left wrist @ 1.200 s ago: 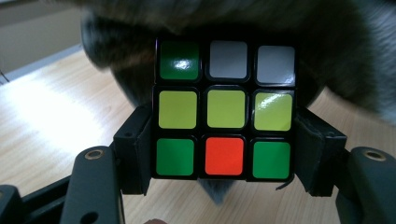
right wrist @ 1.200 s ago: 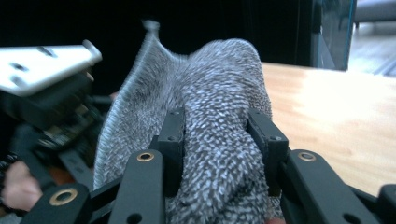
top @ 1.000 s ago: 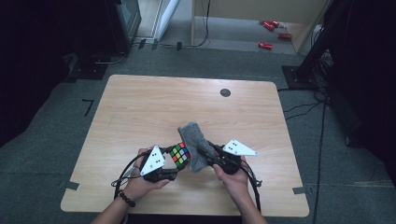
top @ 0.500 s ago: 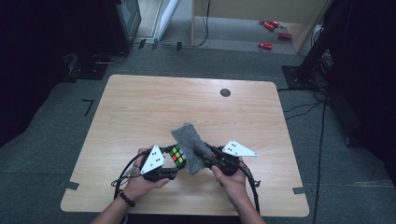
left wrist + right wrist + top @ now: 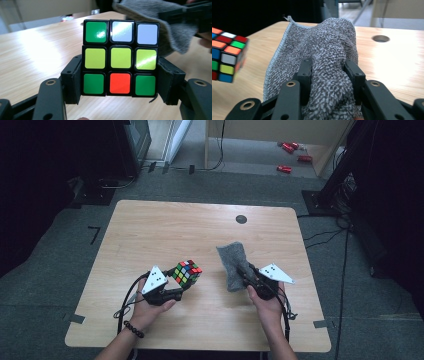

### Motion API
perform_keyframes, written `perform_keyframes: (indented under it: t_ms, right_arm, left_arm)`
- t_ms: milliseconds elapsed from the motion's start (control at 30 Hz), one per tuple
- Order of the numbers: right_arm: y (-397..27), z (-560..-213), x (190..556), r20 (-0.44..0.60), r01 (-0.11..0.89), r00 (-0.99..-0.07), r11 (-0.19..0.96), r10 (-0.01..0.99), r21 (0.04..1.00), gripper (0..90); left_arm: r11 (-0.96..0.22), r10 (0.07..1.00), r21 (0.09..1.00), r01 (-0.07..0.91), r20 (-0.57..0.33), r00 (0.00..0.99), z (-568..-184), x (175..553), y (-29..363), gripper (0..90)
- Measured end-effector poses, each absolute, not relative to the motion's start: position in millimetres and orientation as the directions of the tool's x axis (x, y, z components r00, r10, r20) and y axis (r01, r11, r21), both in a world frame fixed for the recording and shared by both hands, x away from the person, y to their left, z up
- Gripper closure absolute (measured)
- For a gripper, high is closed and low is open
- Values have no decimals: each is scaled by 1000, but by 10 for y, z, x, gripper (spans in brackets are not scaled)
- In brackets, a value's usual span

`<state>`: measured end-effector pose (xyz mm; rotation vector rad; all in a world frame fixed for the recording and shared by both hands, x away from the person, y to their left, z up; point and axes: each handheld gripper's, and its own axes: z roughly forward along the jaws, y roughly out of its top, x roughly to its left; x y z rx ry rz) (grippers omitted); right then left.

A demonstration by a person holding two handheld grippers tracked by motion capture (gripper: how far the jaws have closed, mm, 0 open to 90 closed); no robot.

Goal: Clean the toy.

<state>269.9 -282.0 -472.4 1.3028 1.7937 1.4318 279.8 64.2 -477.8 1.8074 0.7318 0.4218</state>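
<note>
Left claw [image 5: 184, 282] clamped on the puzzle cube [image 5: 187, 272], jaws pressing its two opposite sides, cube held just ahead of the hand and lifted off the tabletop [image 5: 150, 235]; in the left claw's own view, yellow middle row facing back, green corners and a red tile below. To the right of that claw, well apart, right claw [image 5: 243, 271] closed on a bunched grey cloth [image 5: 232, 264], fabric squeezed between both jaws and spilling up beyond them. Likely a wiping job, caught in a gap between strokes with cloth and cube separated. Next move probably: bring cloth back across to a cube face, or turn the cube to offer an uncleaned side, keeping both grips firm.
</note>
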Motion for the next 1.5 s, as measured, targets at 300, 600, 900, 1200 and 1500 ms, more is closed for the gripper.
perform_keyframes:
  t_ms: [300, 600, 900, 1200, 1500]
  right_arm:
    - [-2992, -4816, 2778, 113, 421, -336, 42, 935, 906, 622]
    - [-3000, -4892, 2818, 112, 460, -329, 56, 938, 886, 617]
    - [-2950, -4966, 2840, 99, 489, -348, 90, 932, 868, 562]
    - [-2919, -5002, 2852, 95, 495, -357, 102, 929, 863, 528]
    - [-2909, -5008, 2850, 94, 494, -361, 104, 928, 863, 527]
  left_arm:
    - [-216, 729, 900, 378, -109, 676, -4866, 2913, 663, 342]
    - [-235, 746, 879, 416, -111, 657, -4919, 2950, 649, 341]
    - [-246, 754, 864, 439, -114, 646, -4949, 2973, 641, 341]
    - [-254, 758, 850, 461, -121, 641, -4986, 2999, 627, 340]
    - [-263, 759, 840, 474, -123, 640, -5012, 3007, 604, 340]
